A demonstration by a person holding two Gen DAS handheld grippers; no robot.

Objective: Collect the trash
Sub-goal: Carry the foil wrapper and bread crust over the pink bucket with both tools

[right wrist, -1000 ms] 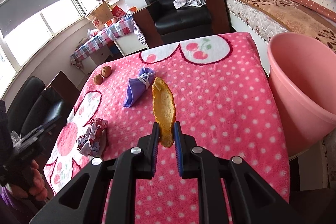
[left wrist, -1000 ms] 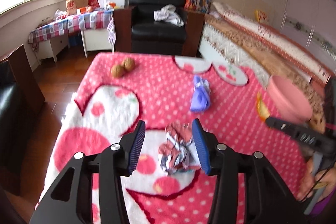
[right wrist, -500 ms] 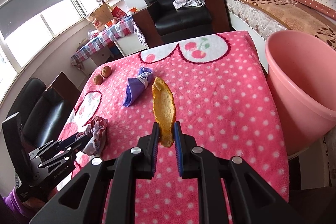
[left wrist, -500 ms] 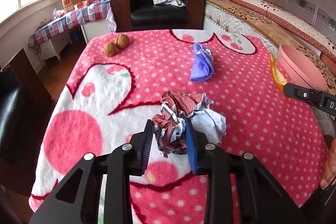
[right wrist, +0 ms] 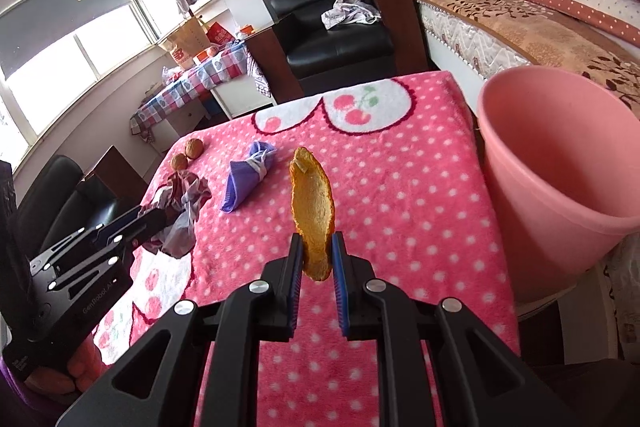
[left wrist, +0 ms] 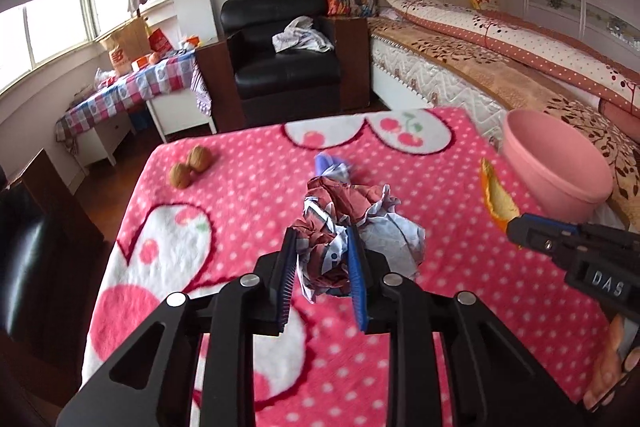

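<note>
My left gripper (left wrist: 322,247) is shut on a crumpled red-and-white paper wrapper (left wrist: 348,223) and holds it above the pink dotted blanket (left wrist: 248,195). It also shows in the right wrist view (right wrist: 180,215). My right gripper (right wrist: 316,259) is shut on an orange peel (right wrist: 312,207), held upright above the blanket; the peel also shows in the left wrist view (left wrist: 496,197). A pink bucket (right wrist: 560,187) stands at the table's right edge, to the right of the peel. A folded purple cloth packet (right wrist: 248,179) lies on the blanket.
Two walnuts (left wrist: 190,167) lie at the blanket's far left. A black armchair (left wrist: 284,67) with a cloth on it stands behind the table. A bed (left wrist: 520,67) runs along the right. A checked side table (left wrist: 128,87) stands by the window.
My left gripper closed on the crumpled wrapper and lifted it off the blanket. My right gripper, still holding the peel, moved a little nearer the bucket.
</note>
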